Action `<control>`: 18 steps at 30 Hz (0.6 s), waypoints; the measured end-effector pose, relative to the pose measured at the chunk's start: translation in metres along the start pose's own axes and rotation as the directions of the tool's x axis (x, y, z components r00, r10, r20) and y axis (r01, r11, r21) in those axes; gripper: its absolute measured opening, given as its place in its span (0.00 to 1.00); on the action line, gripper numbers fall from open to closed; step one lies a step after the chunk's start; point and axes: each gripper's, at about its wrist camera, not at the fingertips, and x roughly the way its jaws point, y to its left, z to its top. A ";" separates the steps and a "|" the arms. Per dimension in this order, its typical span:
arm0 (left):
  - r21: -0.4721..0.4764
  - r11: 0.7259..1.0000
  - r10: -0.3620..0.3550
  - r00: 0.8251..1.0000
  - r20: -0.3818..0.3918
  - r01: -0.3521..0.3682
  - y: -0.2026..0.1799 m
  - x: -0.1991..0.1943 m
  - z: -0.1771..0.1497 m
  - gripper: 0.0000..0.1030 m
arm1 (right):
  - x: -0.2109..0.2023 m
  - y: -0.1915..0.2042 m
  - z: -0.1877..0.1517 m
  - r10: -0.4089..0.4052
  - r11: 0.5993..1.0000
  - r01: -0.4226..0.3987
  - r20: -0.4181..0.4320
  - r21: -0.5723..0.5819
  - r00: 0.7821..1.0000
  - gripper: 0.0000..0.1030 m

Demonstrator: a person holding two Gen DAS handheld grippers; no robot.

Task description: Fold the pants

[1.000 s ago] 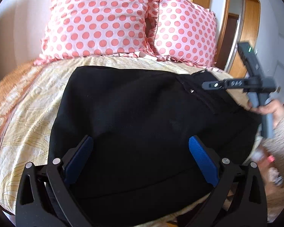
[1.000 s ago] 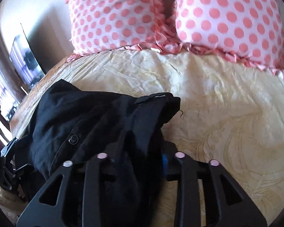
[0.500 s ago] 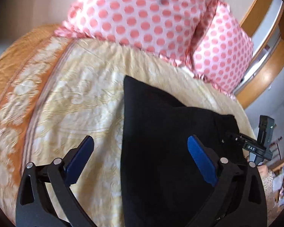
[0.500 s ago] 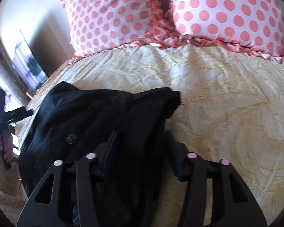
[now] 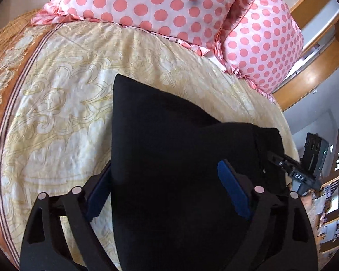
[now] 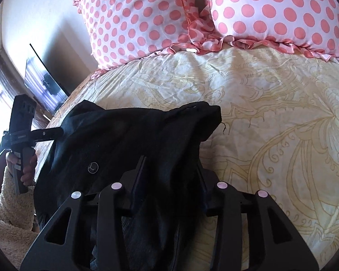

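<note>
Black pants point(image 5: 180, 158) lie folded on a cream patterned bedspread point(image 5: 67, 103). My left gripper point(image 5: 167, 194) is open, its blue pads straddling the pants' near left edge, fabric between the jaws. In the right wrist view the pants point(image 6: 128, 135) show a button and a bunched waistband corner. My right gripper point(image 6: 171, 180) is part open with bunched pants fabric between its fingers; whether the pads touch the cloth is hidden. The right gripper also shows in the left wrist view point(image 5: 305, 176) at the pants' right edge, and the left gripper in the right wrist view point(image 6: 22, 140).
Two pink polka-dot pillows point(image 5: 169, 6) stand at the head of the bed. An orange border point(image 5: 2, 85) runs along the bedspread's left side. A wooden frame point(image 5: 316, 52) and shelves are on the right. A dark screen point(image 6: 45, 79) stands left of the bed.
My left gripper swung left to the pants' left edge and narrowed around it. My right gripper opened from a tight hold on the bunched fabric.
</note>
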 end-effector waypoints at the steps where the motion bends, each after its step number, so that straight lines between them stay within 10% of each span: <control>1: -0.008 1.000 -0.005 1.000 -0.002 0.005 0.001 0.000 0.002 0.83 | 0.000 0.000 0.000 0.001 1.000 -0.001 0.000 -0.001 1.000 0.42; 4: -0.028 1.000 0.005 1.000 -0.003 -0.005 0.004 0.002 0.009 0.74 | 0.000 0.001 0.000 -0.002 1.000 0.002 0.003 -0.006 1.000 0.40; 10: -0.035 0.998 0.058 0.998 0.036 -0.057 0.008 -0.007 0.009 0.14 | -0.005 0.013 -0.003 -0.022 0.998 0.024 0.033 -0.058 0.999 0.20; 18: 0.039 0.996 0.076 0.993 0.087 -0.079 -0.012 -0.027 0.026 0.10 | -0.017 0.032 0.024 -0.030 0.993 0.040 0.087 -0.113 0.996 0.17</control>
